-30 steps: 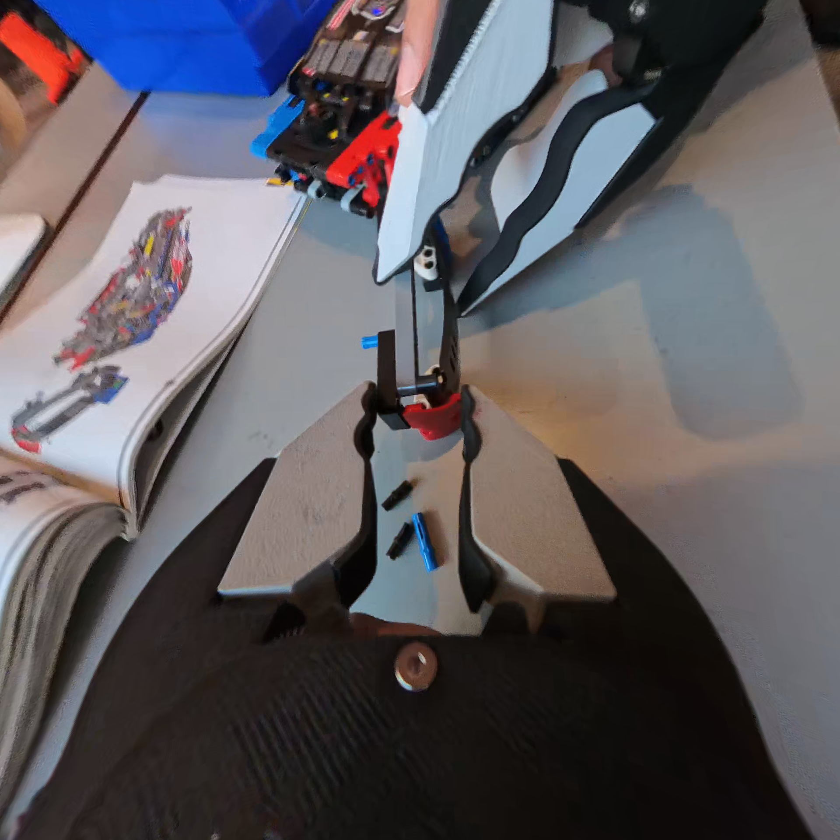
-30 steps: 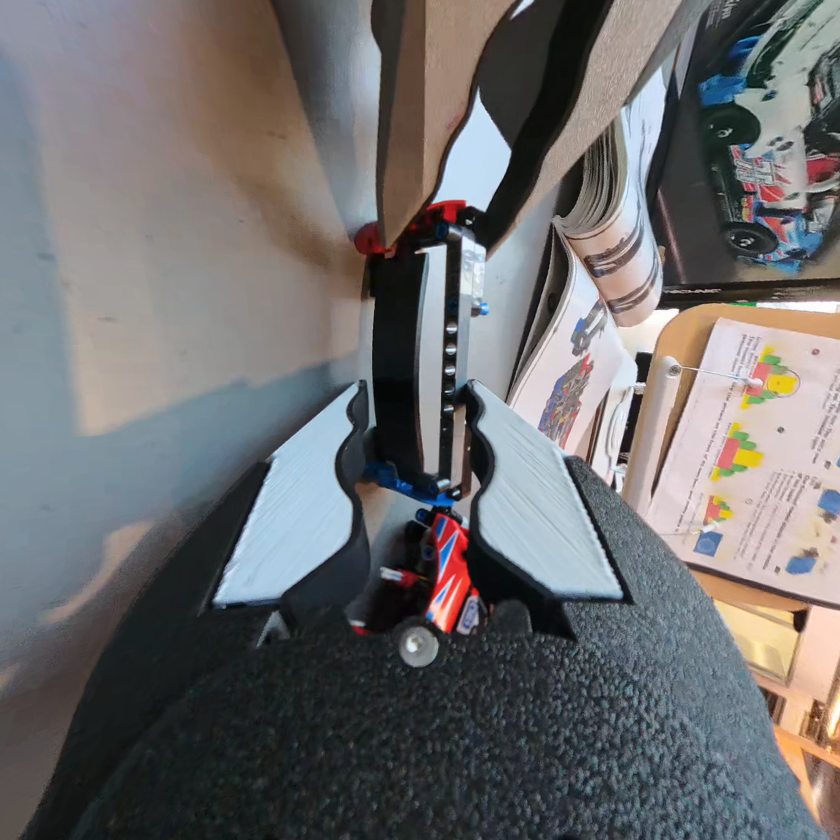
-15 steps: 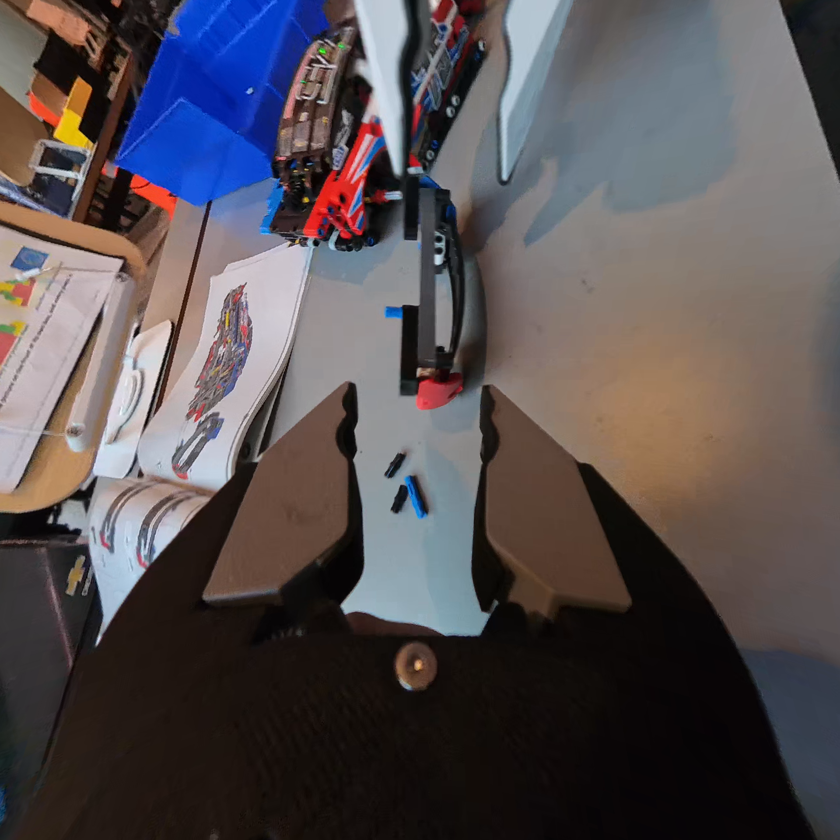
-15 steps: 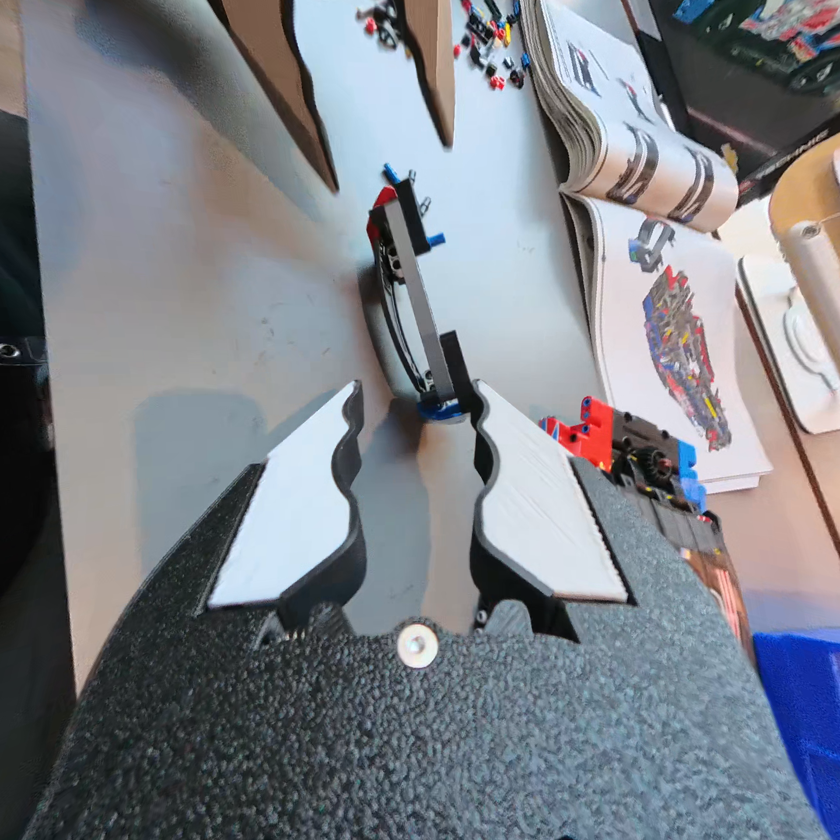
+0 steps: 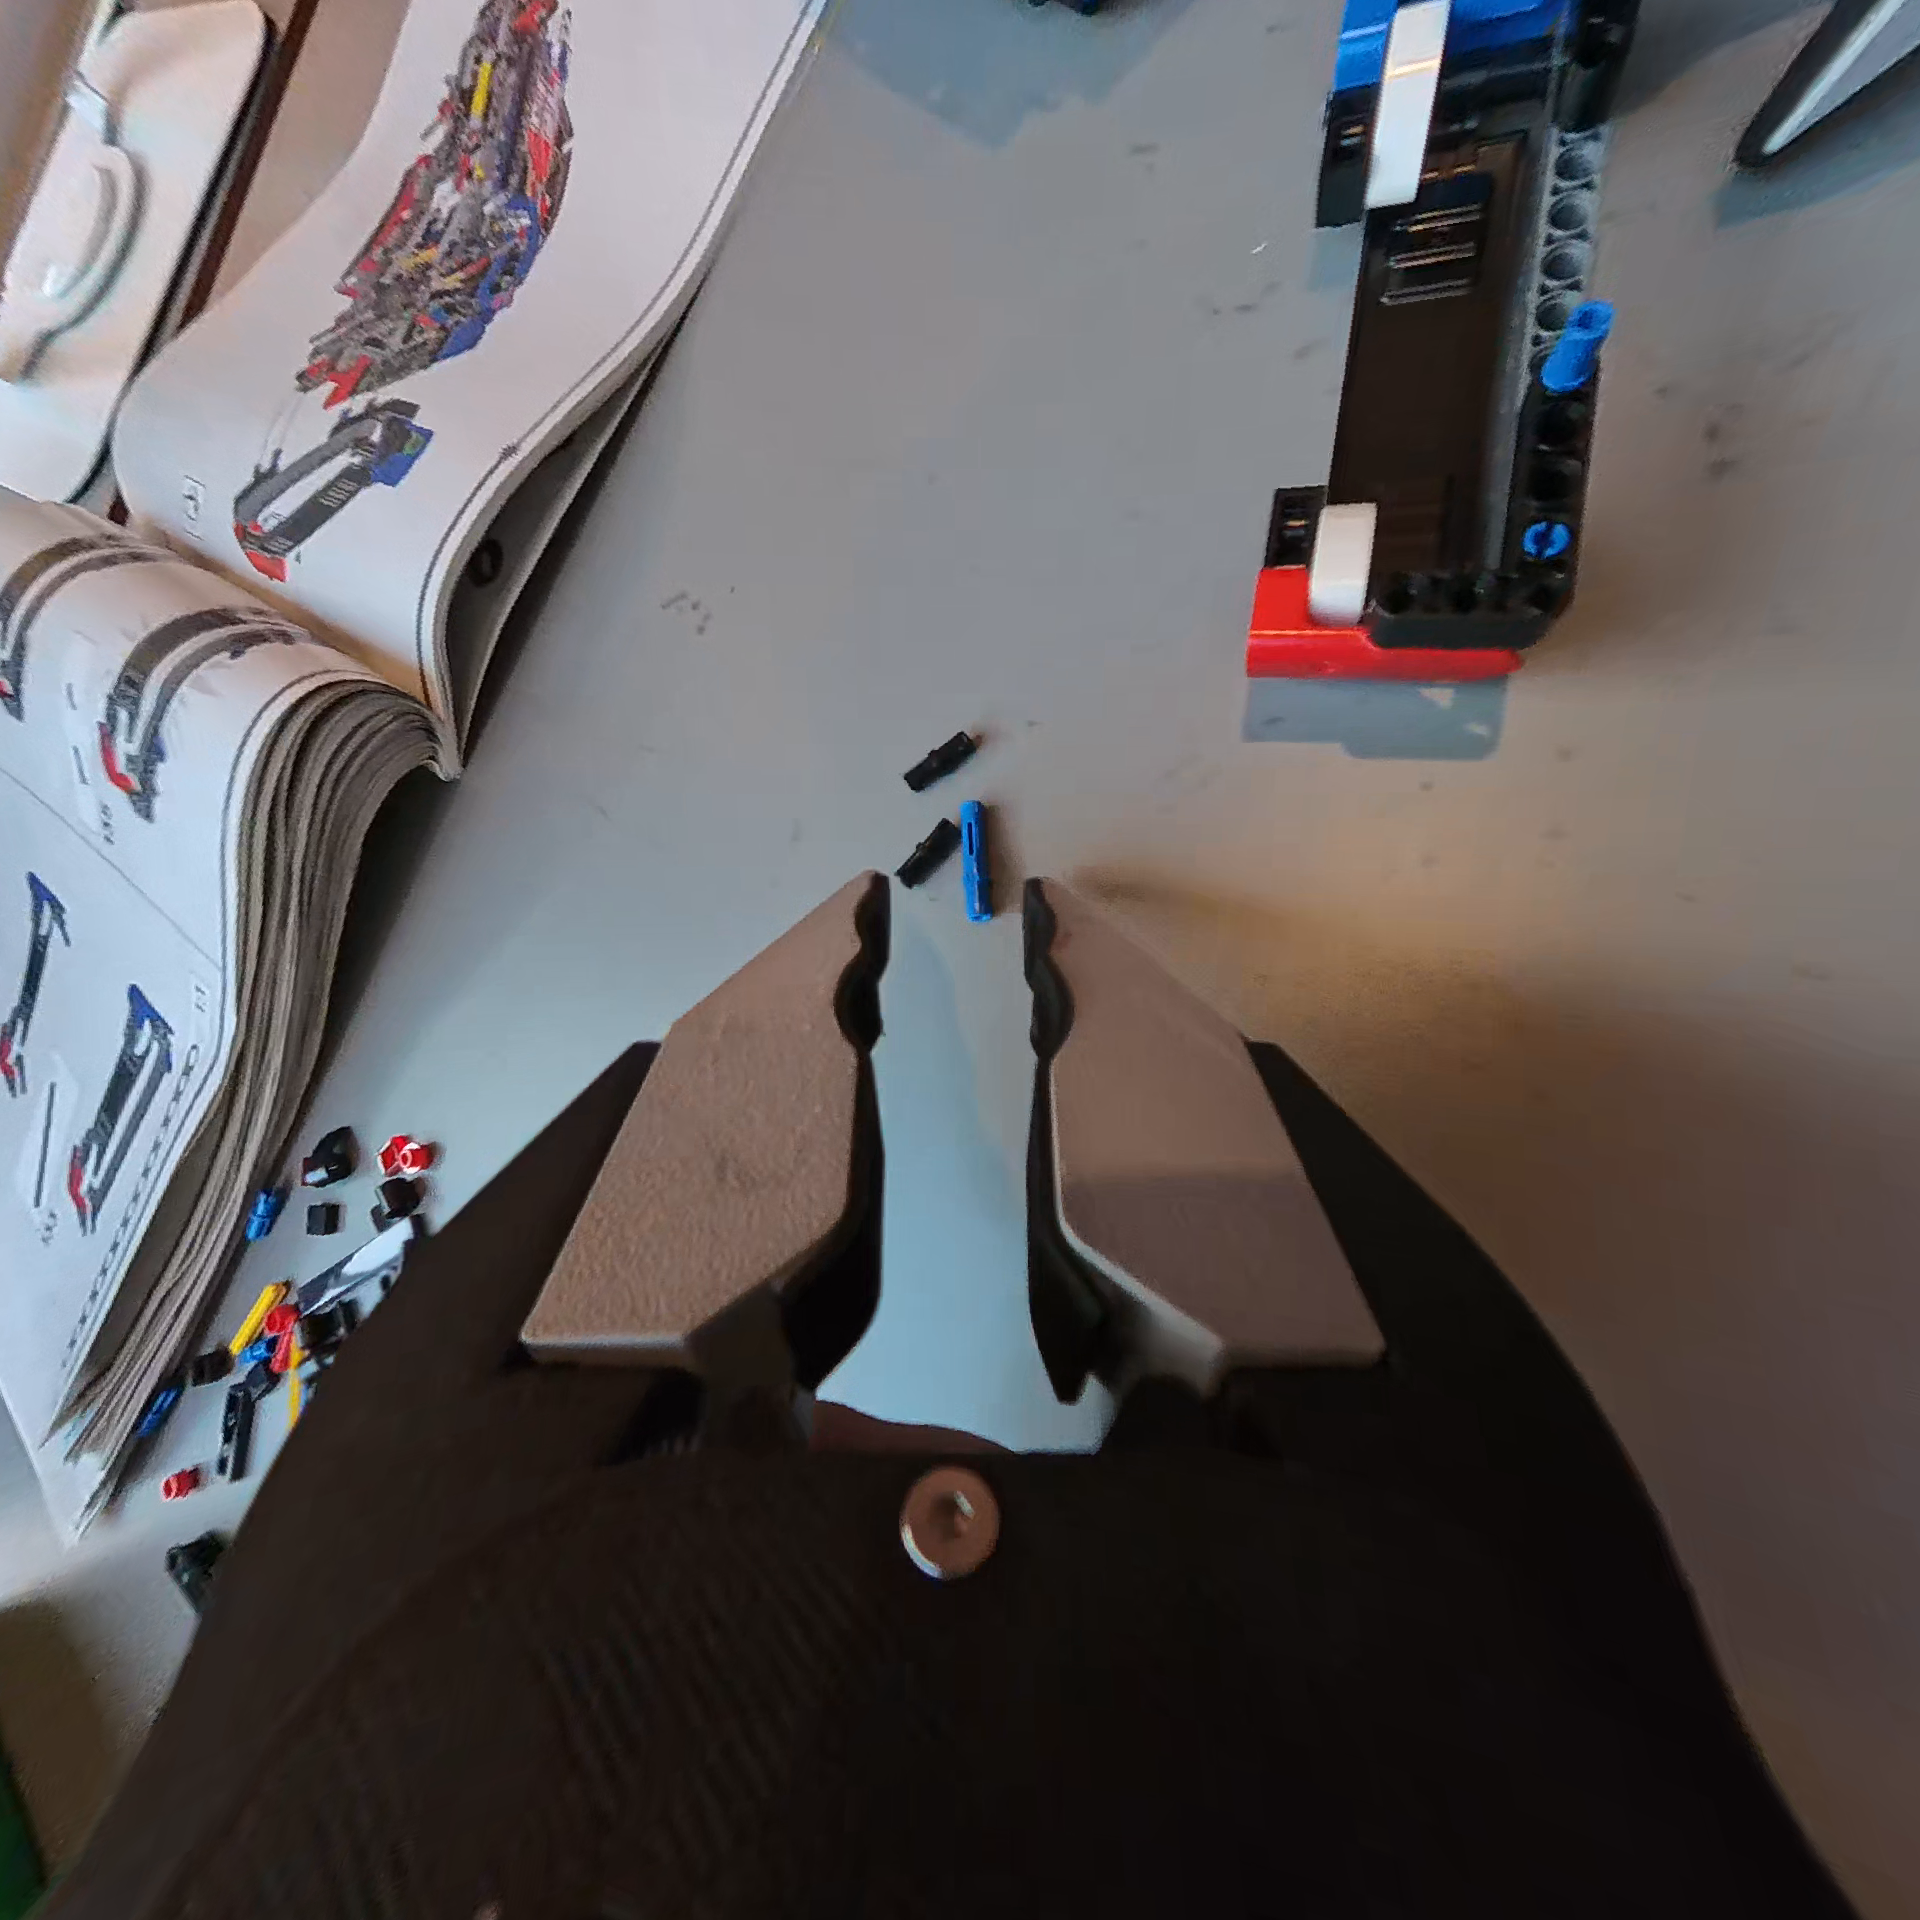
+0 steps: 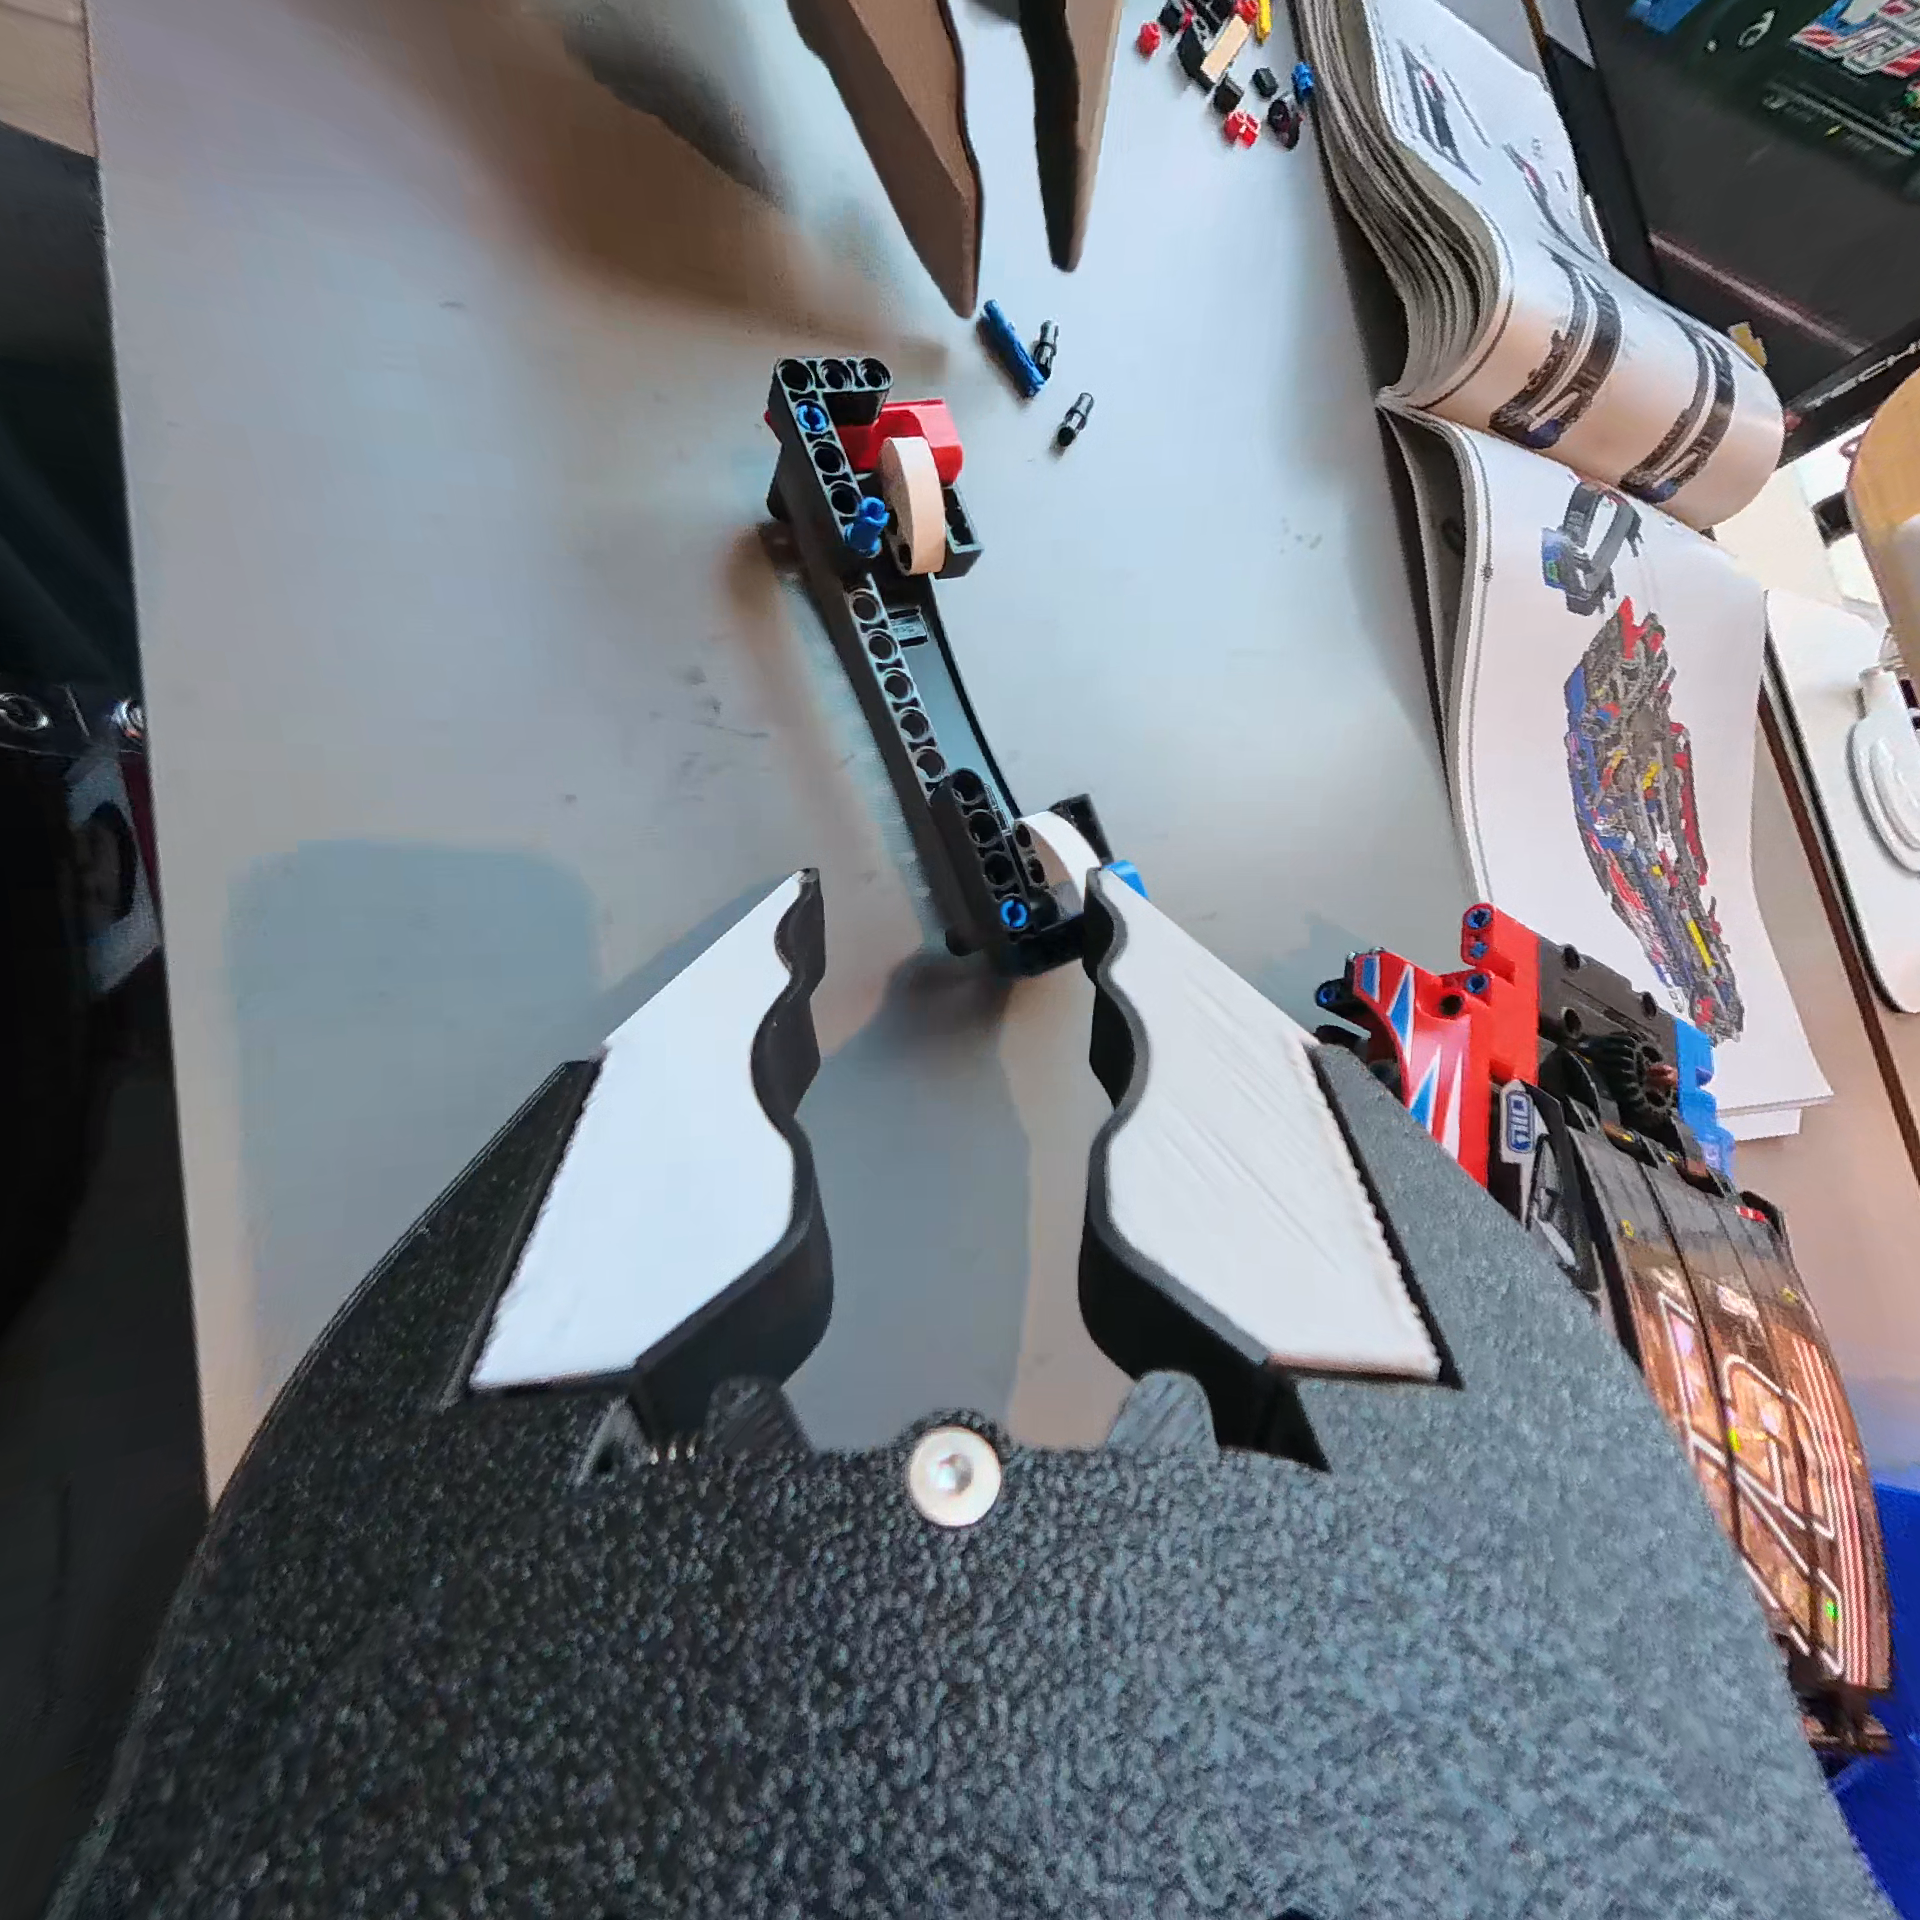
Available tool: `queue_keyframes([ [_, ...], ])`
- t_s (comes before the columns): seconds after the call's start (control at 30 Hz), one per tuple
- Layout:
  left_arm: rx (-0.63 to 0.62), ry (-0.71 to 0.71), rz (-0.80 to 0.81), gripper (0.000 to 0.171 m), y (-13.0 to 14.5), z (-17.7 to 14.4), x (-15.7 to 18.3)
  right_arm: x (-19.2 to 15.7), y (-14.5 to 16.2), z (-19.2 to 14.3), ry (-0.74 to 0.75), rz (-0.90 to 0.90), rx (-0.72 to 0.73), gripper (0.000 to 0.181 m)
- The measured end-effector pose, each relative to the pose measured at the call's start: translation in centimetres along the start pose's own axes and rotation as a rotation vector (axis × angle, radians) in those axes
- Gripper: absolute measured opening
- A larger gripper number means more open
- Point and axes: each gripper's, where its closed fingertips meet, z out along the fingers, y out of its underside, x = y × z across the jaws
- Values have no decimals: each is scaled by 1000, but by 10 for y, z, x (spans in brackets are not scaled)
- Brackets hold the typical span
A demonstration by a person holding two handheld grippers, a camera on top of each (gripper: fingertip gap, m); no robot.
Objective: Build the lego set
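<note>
Lego sub-assembly [image 6: 914, 665]: long black beam frame, red end, blue pins, flat on the grey desk [image 6: 468, 623], gripped by neither of my tongs. My left tongs [image 5: 956, 896]: spread, empty, tips just short of one blue pin [image 5: 974, 860] and two black pins [image 5: 928, 852]. My right tongs [image 6: 951, 883]: spread, empty, right fingertip at the frame's near end. Beside them: part-built car [image 6: 1558, 1101]; open instruction book [image 5: 343, 343]; loose small pieces [image 5: 312, 1247] by its edge. Blue bin [image 6: 1886, 1558]: contents out of view.
</note>
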Motion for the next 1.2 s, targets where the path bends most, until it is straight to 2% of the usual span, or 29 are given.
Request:
queue_keyframes([
  [0.13,-40,18,-11,3,4,8,2,4,-2,-6,13,11,13,50],
  [0.33,-64,21,-12,1,5,7,1,12,-7,-16,3,73,72,50],
  [0.43,29,72,-41,1,-10,0,10,17,-16,-23,-3,100,123,47],
  [0.5,132,141,-118,1,-31,-8,16,21,-26,-27,-15,131,170,42],
  [0.57,293,177,-148,1,-62,-18,19,25,-40,-30,-50,193,245,37],
  [0.67,671,136,-52,1,-125,-58,27,32,-71,-42,-129,341,412,34],
  [0.73,836,56,-1,0,-154,-81,31,41,-91,-55,-157,406,531,29],
  [0.83,885,-64,55,1,-175,-87,30,49,-113,-79,-178,418,660,23],
  [1.0,864,-68,116,1,-187,-80,43,51,-118,-87,-122,327,639,15],
  [1.07,851,-73,122,1,-188,-77,44,51,-115,-85,-105,308,615,5],
  [1.2,835,-69,124,0,-186,-73,45,49,-113,-83,-106,301,607,5],
])
